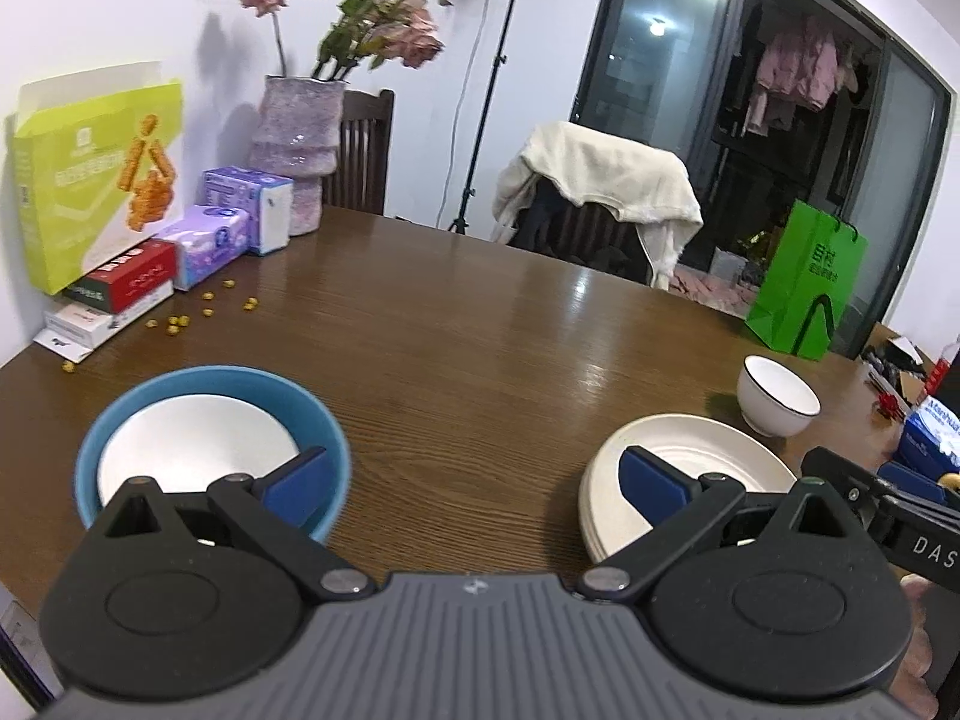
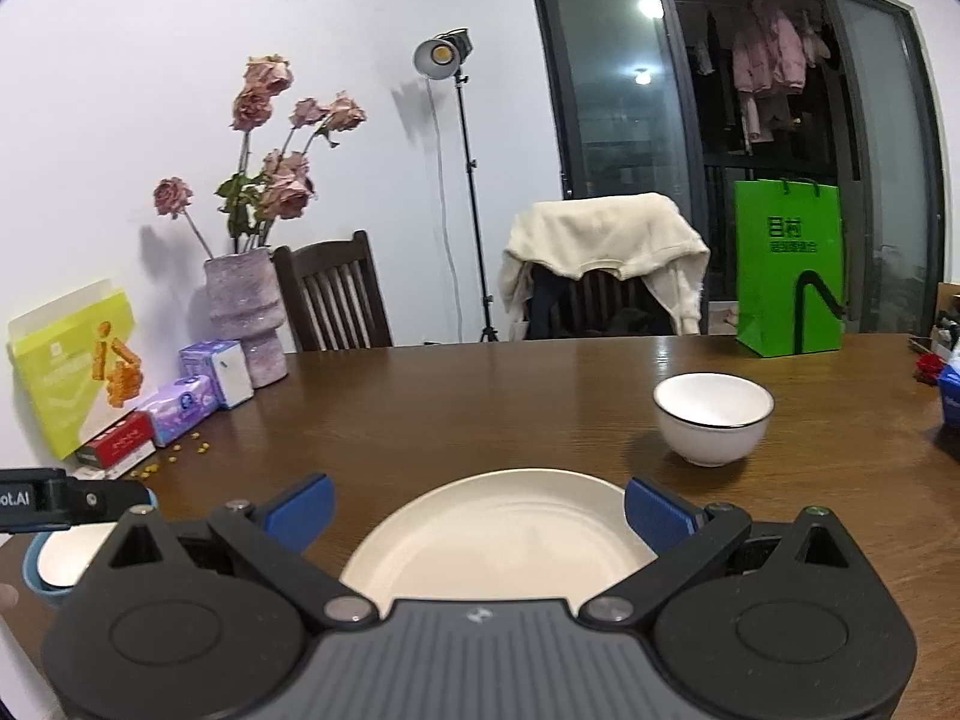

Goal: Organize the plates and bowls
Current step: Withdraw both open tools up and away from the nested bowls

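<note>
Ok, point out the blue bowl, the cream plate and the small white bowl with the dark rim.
blue bowl [image 1: 198, 444]: left wrist view, on its white inner floor.
cream plate [image 2: 504, 534]: right wrist view, on the middle of its face.
small white bowl [image 2: 711, 429]: right wrist view, on its outer wall.

The left gripper [image 1: 474, 480] is held low and level, its jaws spread wide — the two blue fingertips [image 1: 300, 474] stand far apart with nothing clasped between them. The right gripper [image 2: 480, 513] is carried in the same manner, jaws parted wide and nothing gripped. In the left wrist view the right gripper's black body is seen at the right edge; in the right wrist view the left one is seen at the left edge — the two are held side by side.
</note>
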A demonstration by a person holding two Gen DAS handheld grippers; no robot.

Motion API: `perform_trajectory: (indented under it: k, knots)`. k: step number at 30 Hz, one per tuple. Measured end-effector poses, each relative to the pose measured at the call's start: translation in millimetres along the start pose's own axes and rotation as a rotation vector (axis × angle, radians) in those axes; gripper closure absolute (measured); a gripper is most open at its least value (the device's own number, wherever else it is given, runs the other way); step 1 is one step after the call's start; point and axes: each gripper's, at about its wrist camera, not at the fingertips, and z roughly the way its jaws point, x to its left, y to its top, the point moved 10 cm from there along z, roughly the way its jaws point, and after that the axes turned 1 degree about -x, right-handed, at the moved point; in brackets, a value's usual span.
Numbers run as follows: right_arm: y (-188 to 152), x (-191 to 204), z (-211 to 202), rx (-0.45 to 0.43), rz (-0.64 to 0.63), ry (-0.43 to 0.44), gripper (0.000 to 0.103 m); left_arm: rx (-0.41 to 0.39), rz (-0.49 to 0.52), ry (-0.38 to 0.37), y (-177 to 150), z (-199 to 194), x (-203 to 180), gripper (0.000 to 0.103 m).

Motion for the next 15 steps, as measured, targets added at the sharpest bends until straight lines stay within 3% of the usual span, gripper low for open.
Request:
perform_trajectory:
  k: [9,15]
  knots:
    - [5.7,-37.8,-8.2,-0.011,-0.017,-0.063,0.0,0.003,0.055,-0.033,2.8,13.4,-38.6,0.0]
    - [9.0,-60.0,-3.8,0.01,-0.016,-0.091,0.0,-0.036,0.109,-0.052,7.4,21.5,-64.5,0.0]
